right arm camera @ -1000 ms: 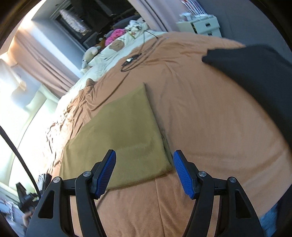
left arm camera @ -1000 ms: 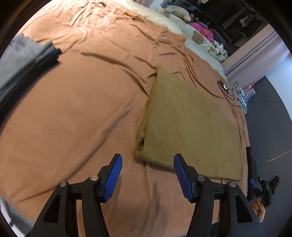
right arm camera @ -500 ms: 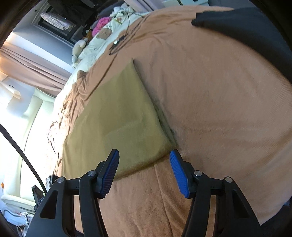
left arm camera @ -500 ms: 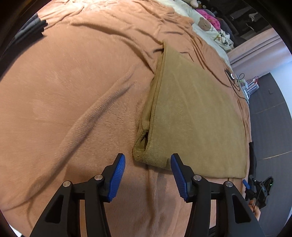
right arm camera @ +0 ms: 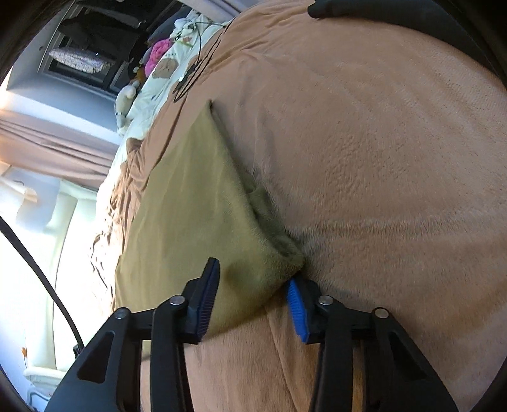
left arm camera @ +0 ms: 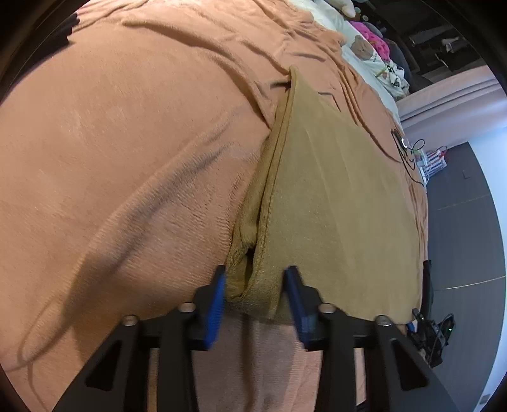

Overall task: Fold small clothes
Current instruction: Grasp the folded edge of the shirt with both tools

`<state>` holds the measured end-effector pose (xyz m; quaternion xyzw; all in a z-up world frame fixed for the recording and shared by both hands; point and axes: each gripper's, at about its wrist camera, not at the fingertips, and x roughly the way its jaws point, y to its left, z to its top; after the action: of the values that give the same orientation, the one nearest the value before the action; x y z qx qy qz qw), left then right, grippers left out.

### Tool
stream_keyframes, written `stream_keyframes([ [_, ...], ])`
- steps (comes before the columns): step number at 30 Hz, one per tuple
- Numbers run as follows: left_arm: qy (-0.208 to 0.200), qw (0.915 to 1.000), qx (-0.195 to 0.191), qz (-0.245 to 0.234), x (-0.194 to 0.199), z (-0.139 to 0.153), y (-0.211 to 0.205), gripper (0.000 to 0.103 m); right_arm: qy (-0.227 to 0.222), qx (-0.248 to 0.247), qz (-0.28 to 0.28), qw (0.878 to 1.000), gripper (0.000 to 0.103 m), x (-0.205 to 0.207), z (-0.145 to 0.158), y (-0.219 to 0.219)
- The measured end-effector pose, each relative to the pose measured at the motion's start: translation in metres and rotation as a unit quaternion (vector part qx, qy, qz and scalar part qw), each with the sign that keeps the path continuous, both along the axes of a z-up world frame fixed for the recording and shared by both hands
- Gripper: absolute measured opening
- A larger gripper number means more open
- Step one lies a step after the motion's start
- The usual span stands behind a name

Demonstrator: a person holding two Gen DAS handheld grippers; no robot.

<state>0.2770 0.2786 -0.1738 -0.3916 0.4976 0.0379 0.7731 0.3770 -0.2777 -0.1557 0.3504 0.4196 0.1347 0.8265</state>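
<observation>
Olive-tan fleece, already doubled over once: the folded cloth [left arm camera: 342, 196] lies flat on the orange bed cover [left arm camera: 133, 152], its near edge running between your two hands.

Left gripper [left arm camera: 255, 294]: the blue fingers [left arm camera: 215, 304] have just been closing and now squeeze the near left corner of the cloth. Both layers bunch up between the pads, with a dark gap between layers showing at 12 o'clock from the grip. You take this corner because the open layered edge runs away from it toward 1 o'clock, so one pinch gathers both plies.

Right gripper [right arm camera: 250, 291]: its jaws have also just been closing, and the near right corner of the cloth sits between them. The left finger [right arm camera: 206, 298] lies on top of the fabric, and the right finger [right arm camera: 296, 310] is tucked under the corner tip. Whether the pads already press firmly I cannot tell; there is slack fabric between them.

Judgement: you hold the two near corners so the near edge can be lifted level and carried toward 12 o'clock for the next fold. Risk: the lower ply slips out on the right side, where the bite looks shallow.

A dark garment [right arm camera: 380, 9] lies well apart, at 1 o'clock in the right wrist view.
</observation>
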Motion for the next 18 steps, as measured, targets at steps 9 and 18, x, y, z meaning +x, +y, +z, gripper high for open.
stream_keyframes([
  [9,-0.026,0.9995,-0.009,0.017,-0.008,0.000,0.002,0.009,-0.007,-0.003,0.009,1.000,0.005,-0.001,-0.007,0.011],
  [18,-0.062,0.9977,-0.004,0.026,-0.024,0.028,0.013,0.008,-0.040,-0.023,0.004,0.999,0.003,-0.021,0.021,0.019],
])
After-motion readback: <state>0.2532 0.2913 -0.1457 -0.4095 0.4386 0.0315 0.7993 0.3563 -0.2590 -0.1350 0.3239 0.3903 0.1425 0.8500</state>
